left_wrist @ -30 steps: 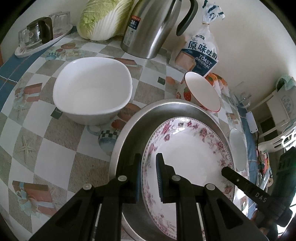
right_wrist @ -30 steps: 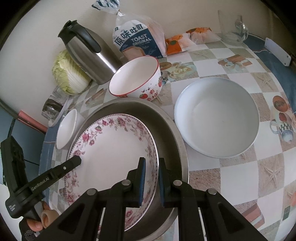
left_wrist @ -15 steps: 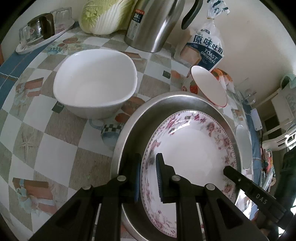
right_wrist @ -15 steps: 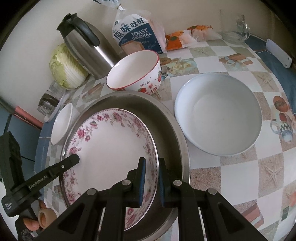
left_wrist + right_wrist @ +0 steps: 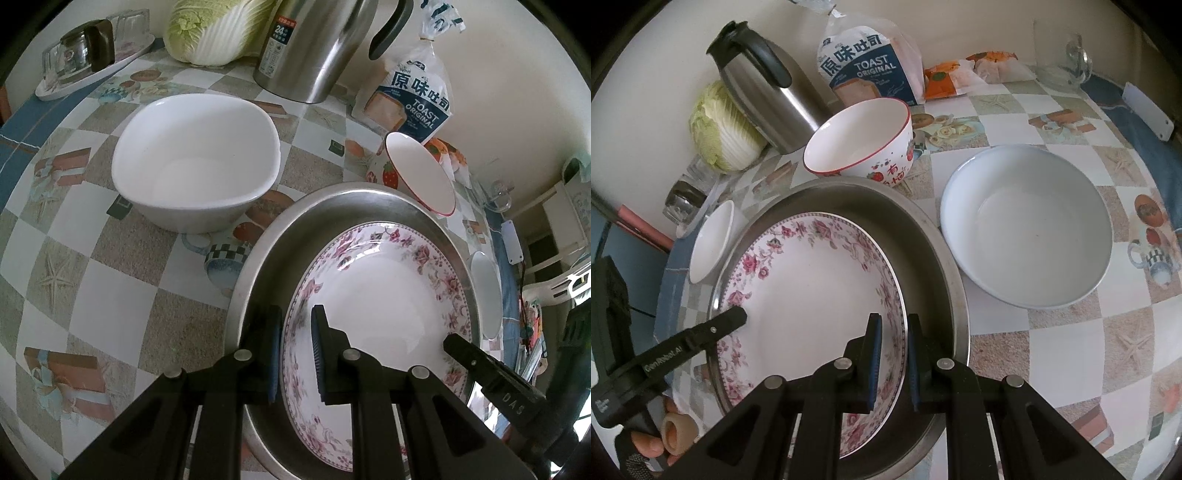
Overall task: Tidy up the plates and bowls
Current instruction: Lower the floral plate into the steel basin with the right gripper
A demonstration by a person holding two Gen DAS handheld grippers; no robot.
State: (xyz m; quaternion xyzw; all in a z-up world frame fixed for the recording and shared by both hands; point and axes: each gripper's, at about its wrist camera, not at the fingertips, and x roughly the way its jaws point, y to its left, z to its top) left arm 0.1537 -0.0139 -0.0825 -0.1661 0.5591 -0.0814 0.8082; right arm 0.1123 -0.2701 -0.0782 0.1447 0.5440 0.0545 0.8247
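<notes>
Left to right along the bench (image 5: 110, 280), checkered cloth on top. Far left edge: white tray of glasses (image 5: 79, 55), napa cabbage (image 5: 218, 29) at the wall beside it. Square white bowl (image 5: 195, 162) sits upright toward the left, apart from the rest. Steel thermos jug (image 5: 314, 48) behind it, then a toast bag (image 5: 410, 99) against the wall. Red-rimmed strawberry bowl (image 5: 860, 142) stands just in front of the toast bag, touching or nearly touching the back rim of the steel basin (image 5: 934, 258).

Basin sits mid-bench near the front edge. Floral plate (image 5: 812, 295) is inside it, tilted, both sides gripped. Left hand-held gripper (image 5: 295, 354) is clamped on the plate's left rim, one pad outside, one inside. Right hand-held gripper (image 5: 894, 358) is clamped on the opposite rim the same way. Can't tell if the plate's underside touches the basin floor.

Small white dish (image 5: 711, 240) sits just beside the basin's left rim in the right wrist view. Round white bowl (image 5: 1027, 229) is right of the basin, close but not touching. Orange snack packets (image 5: 964, 74) and a clear glass pitcher (image 5: 1067, 62) at the back right corner.
</notes>
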